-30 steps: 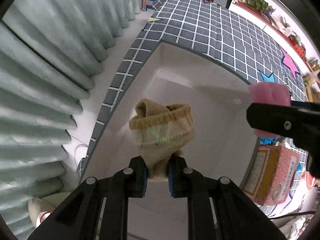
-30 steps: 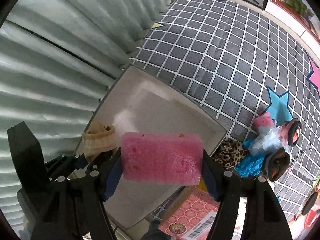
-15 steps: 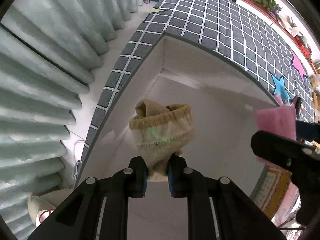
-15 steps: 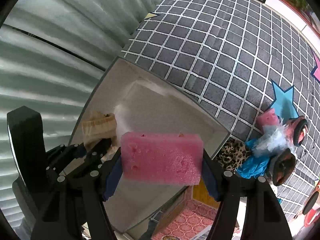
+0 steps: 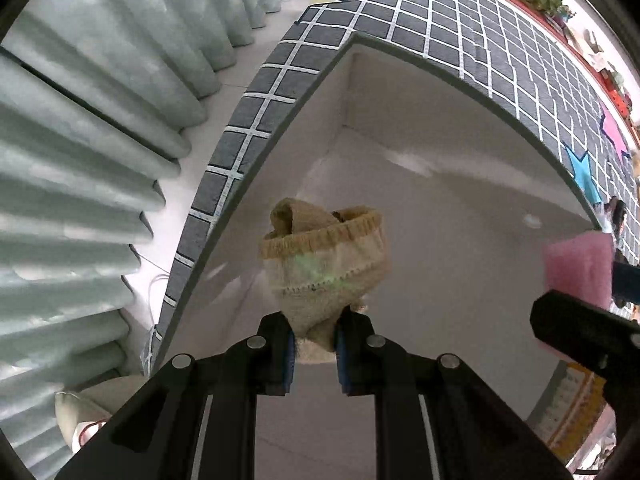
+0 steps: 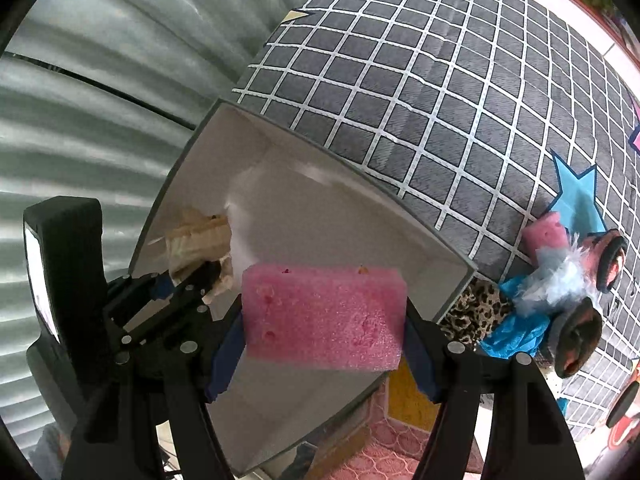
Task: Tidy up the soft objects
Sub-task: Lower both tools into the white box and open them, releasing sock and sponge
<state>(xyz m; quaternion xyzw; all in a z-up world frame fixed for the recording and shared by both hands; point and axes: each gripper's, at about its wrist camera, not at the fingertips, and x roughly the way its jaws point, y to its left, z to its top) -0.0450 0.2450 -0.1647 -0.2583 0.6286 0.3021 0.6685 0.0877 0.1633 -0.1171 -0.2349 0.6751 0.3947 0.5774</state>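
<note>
My left gripper (image 5: 314, 354) points straight down and is shut on a tan knitted sock (image 5: 322, 266), which hangs over the inside of a white box (image 5: 400, 92). My right gripper (image 6: 324, 350) is shut on a pink sponge (image 6: 324, 318), held by its two ends above the same white box (image 6: 304, 216). In the left wrist view the pink sponge (image 5: 578, 272) shows at the right edge. In the right wrist view the left gripper (image 6: 176, 292) and the sock (image 6: 198, 240) hang at the box's left side.
The box rests on a grey checked mat (image 6: 420, 80) with star shapes. Right of the box lie a leopard-print cloth (image 6: 470, 316), a blue cloth (image 6: 516, 332), a small pink foam piece (image 6: 546, 234) and a fluffy toy. Pale curtains (image 5: 80, 140) hang on the left. A patterned carton (image 6: 384, 440) lies below.
Both grippers have sunk toward the white box, which now looks larger in both views. The sock and the sponge stay gripped as before.
</note>
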